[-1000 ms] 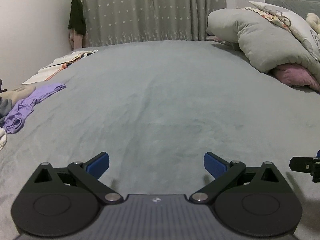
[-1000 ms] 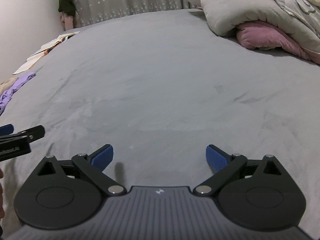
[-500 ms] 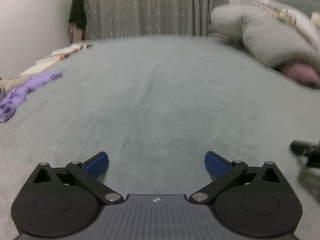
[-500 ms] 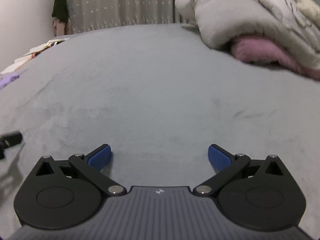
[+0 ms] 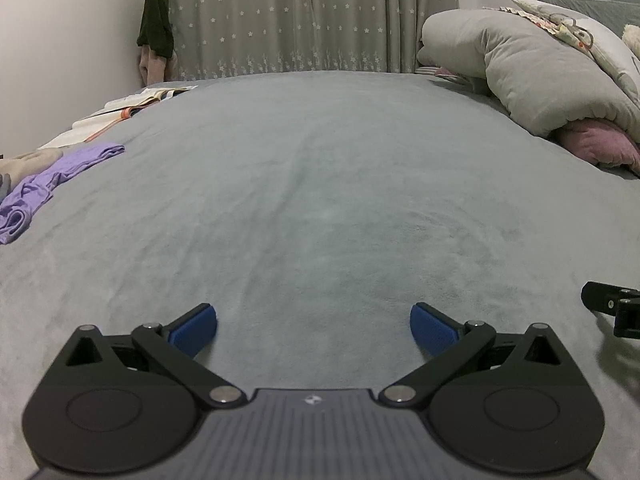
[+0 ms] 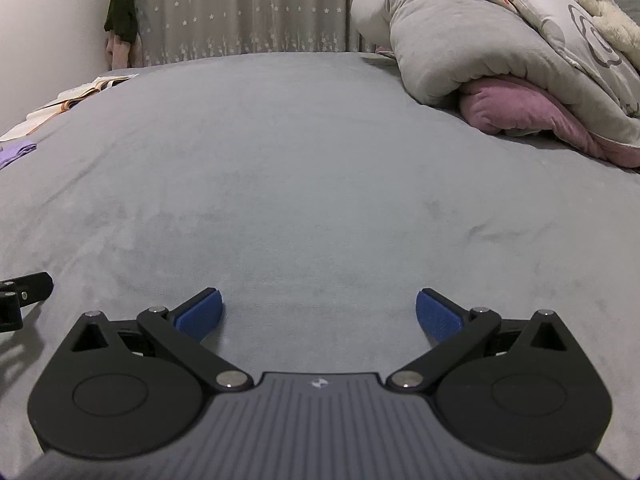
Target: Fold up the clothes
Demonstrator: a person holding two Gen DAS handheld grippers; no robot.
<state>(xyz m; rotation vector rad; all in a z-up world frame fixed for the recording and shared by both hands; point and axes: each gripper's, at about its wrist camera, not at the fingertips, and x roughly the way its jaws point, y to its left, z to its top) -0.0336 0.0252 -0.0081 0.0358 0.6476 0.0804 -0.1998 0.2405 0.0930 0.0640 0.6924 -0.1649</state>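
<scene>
A crumpled purple garment (image 5: 44, 188) lies at the left edge of the grey bed (image 5: 320, 184); only its tip (image 6: 16, 151) shows in the right wrist view. My left gripper (image 5: 314, 322) hovers low over bare bedcover, open, nothing between its blue pads. My right gripper (image 6: 318, 314) is likewise open and empty over the bed (image 6: 304, 168). Each gripper's black tip shows at the edge of the other's view: the right one (image 5: 612, 306) and the left one (image 6: 22, 296). The purple garment lies far left of both.
A rolled grey duvet (image 5: 532, 68) over a pink pillow (image 6: 516, 106) fills the right side. Beige cloth (image 5: 28, 160) lies by the purple garment, with an open book and papers (image 5: 132, 104) further back. Dark clothing (image 5: 154, 24) hangs in the corner beside a starred curtain (image 5: 312, 16).
Both views tipped down toward the bedcover, with blur half a second ago, and have steadied. Both grippers stay open and empty.
</scene>
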